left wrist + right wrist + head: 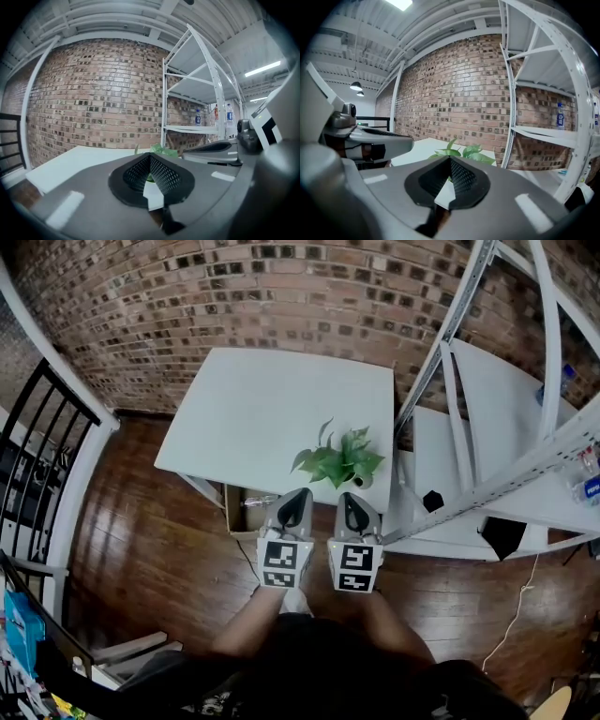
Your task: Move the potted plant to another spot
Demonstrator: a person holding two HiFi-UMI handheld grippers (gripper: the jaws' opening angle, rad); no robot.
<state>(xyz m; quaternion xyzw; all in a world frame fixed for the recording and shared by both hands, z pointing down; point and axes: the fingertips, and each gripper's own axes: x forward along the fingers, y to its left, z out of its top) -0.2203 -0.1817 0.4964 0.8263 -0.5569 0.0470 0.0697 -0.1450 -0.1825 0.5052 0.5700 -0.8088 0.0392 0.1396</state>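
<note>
Currently, the left gripper (298,495) and right gripper (350,499) are held side by side near the plant (339,461) on the table (253,418). Both pairs of jaws are closed on nothing.

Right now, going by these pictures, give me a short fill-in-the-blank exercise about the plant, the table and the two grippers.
1. The potted plant stands on the white ____.
2. The wall behind it is made of ____.
3. In the head view, the metal shelf stands to the ____ of the plant.
4. The left gripper and the right gripper both have their jaws ____.

Missing words: table; brick; right; shut.
</note>
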